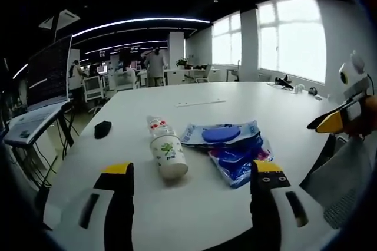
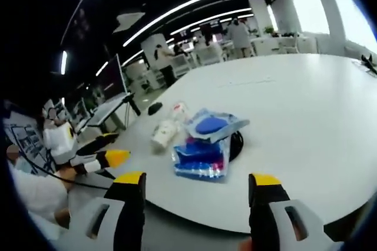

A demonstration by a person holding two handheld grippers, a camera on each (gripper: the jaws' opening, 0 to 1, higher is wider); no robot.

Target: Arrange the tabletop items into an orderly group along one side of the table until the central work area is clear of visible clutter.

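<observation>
Both grippers hover off the near edge of the round white surface (image 1: 247, 115), fingers spread wide and holding nothing: left gripper (image 1: 194, 183), right gripper (image 2: 197, 189). Mid-surface, a white paper cup (image 1: 169, 155) lies tipped against a clear plastic bottle (image 1: 158, 125). Just right lie crinkled blue plastic packets (image 1: 232, 151). A small black object (image 1: 102, 128) sits far left.

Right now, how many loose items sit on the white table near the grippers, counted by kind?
Paper cup, lying on its side: 1
Plastic bottle, lying down behind the cup: 1
Blue plastic packets, overlapping: 2
Small black object, apart to the left: 1
Total: 5
A dark round thing shows under the packets in the right gripper view; I cannot tell what it is, so it is not counted.
</observation>
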